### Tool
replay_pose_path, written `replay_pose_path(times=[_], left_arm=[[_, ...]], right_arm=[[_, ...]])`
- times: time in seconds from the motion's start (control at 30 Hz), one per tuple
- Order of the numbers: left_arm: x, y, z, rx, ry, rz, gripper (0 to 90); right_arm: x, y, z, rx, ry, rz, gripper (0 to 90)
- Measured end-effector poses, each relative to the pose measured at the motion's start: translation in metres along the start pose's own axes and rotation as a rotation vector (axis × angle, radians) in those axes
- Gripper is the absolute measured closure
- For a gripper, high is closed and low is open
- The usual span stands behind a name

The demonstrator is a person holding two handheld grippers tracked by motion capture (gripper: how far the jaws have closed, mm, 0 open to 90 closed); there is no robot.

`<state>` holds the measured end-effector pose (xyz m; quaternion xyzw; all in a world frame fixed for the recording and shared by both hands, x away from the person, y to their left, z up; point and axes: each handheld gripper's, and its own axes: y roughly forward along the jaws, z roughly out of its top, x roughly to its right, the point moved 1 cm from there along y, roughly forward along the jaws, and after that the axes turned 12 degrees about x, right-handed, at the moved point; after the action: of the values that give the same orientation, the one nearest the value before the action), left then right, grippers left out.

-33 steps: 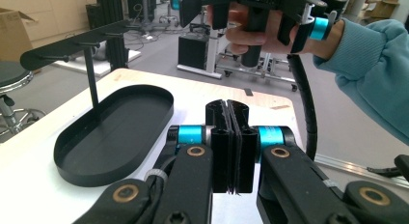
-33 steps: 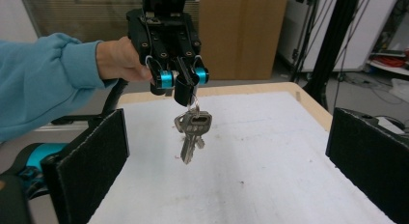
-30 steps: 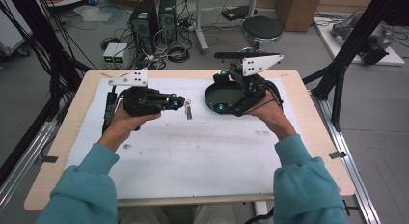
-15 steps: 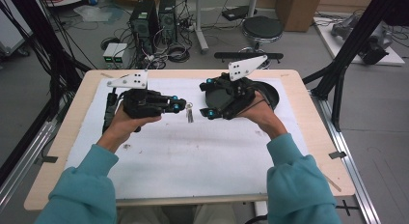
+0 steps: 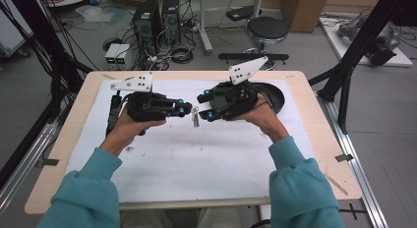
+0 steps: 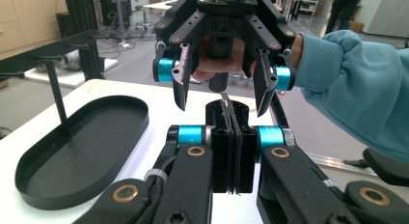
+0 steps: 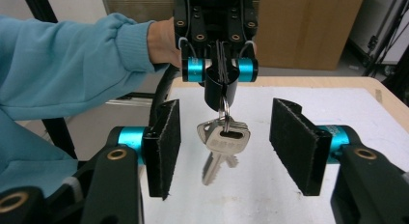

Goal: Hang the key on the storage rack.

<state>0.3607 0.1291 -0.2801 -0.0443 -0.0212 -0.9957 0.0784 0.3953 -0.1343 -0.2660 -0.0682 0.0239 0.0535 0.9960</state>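
A bunch of keys (image 7: 219,147) is held by its ring in the clamped jaws of the left gripper (image 5: 183,108), and is seen hanging with its long axis straight down, above the white mat (image 5: 206,159) near the table's middle. The right gripper (image 5: 209,106), its jaws spread wide, is faced directly toward the left one, so that the keys are seen between its two pads (image 7: 163,147), touched by neither. Judging from this, a closing of the right jaws across the flat key blades is what a handover would require.
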Motion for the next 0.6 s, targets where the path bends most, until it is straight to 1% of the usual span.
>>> replay_pose_path(times=[0.03, 0.1, 0.2, 0.27, 0.3, 0.33, 0.4, 0.43, 0.5, 0.57, 0.6], left_arm=[[0.0001, 0.0004, -0.0001, -0.001, -0.002, -0.007, 88.4], [0.0004, 0.0014, -0.0005, -0.007, 0.005, -0.007, 88.4], [0.0005, 0.0025, -0.0011, -0.007, 0.005, -0.013, 88.4], [0.0006, 0.0026, -0.0009, -0.005, 0.002, -0.010, 88.4], [0.0005, 0.0025, -0.0008, -0.005, 0.005, -0.016, 88.4], [0.0008, 0.0025, -0.0007, -0.006, 0.009, -0.009, 88.4], [0.0011, 0.0026, -0.0006, -0.003, 0.007, -0.011, 88.4], [0.0010, 0.0025, -0.0006, -0.006, 0.011, -0.009, 88.4], [0.0007, 0.0025, -0.0009, -0.011, 0.009, -0.012, 88.4], [0.0008, 0.0028, -0.0010, -0.012, 0.013, -0.007, 88.4], [0.0006, 0.0028, -0.0011, -0.012, 0.010, -0.012, 88.3]], right_arm=[[0.0004, 0.0003, -0.0002, 0.006, -0.004, 0.001, 45.8], [-0.0003, -0.0005, -0.0004, -0.003, 0.012, 0.007, 50.2], [0.0005, -0.0009, -0.0008, 0.000, 0.010, 0.024, 53.7], [0.0009, -0.0014, -0.0009, 0.000, 0.011, 0.035, 56.8], [0.0011, -0.0015, -0.0009, 0.000, 0.010, 0.040, 58.6], [0.0014, -0.0012, -0.0010, 0.005, 0.006, 0.043, 59.8], [0.0017, -0.0020, -0.0012, 0.004, 0.011, 0.044, 61.8], [0.0024, -0.0019, -0.0019, 0.009, 0.004, 0.044, 63.4], [0.0019, -0.0024, -0.0029, 0.005, 0.014, 0.046, 66.4], [0.0033, -0.0020, -0.0042, 0.013, 0.002, 0.048, 68.1], [0.0027, -0.0027, -0.0048, 0.005, 0.017, 0.047, 68.7]])
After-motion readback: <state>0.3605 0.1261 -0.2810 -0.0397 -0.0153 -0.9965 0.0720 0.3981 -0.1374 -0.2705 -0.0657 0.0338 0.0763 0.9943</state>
